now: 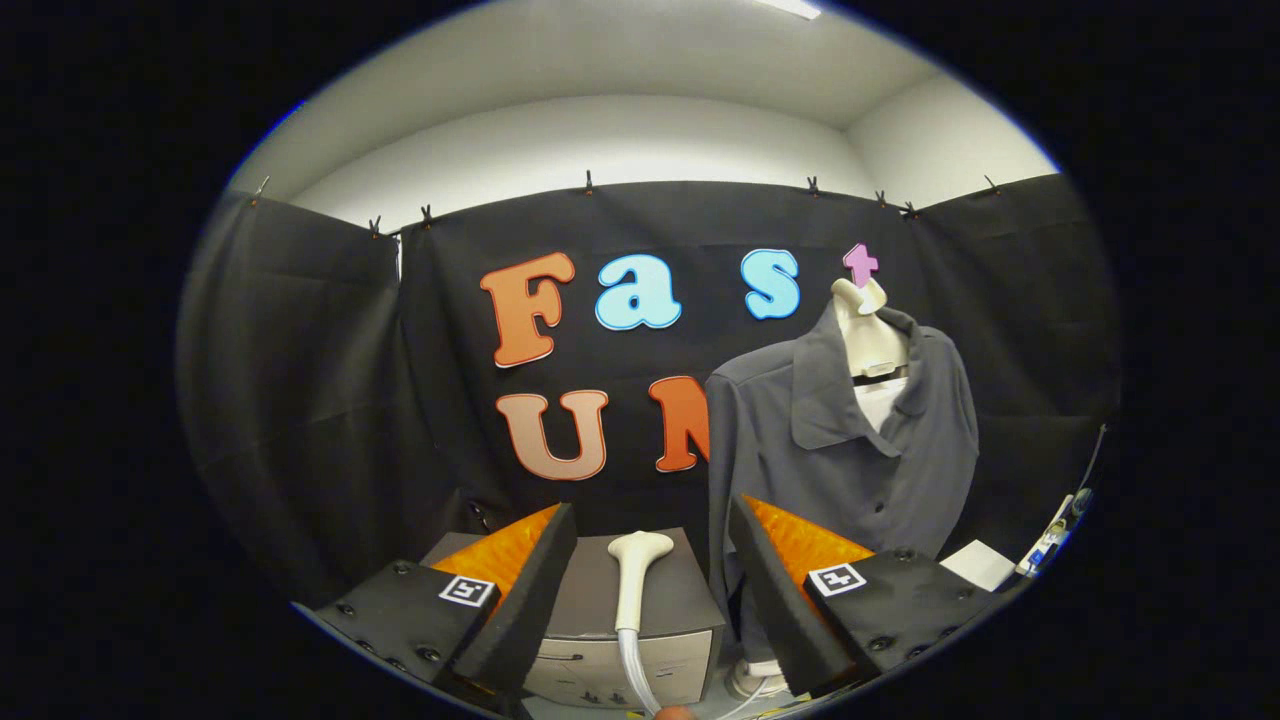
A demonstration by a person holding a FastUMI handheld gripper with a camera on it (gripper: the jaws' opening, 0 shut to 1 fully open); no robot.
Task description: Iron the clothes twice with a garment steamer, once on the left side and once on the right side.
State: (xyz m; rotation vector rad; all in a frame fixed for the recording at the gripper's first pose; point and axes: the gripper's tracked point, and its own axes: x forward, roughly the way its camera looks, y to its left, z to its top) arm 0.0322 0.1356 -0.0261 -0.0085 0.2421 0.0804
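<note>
Gripper (pixel 650 590): fingers apart, holding nothing | steamer head (pixel 636 580): upright between fingers, just ahead, resting on grey box (pixel 680 610) | shirt (pixel 850 450): beyond right finger, hanging on mannequin.

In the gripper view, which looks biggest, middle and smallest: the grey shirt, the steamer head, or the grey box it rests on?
Largest to smallest, as they look here:
1. Grey shirt on the mannequin
2. Grey box
3. Steamer head, between the open hand-held gripper fingers

The box sits nearer the camera, so its true size against the shirt is unsure.
</note>
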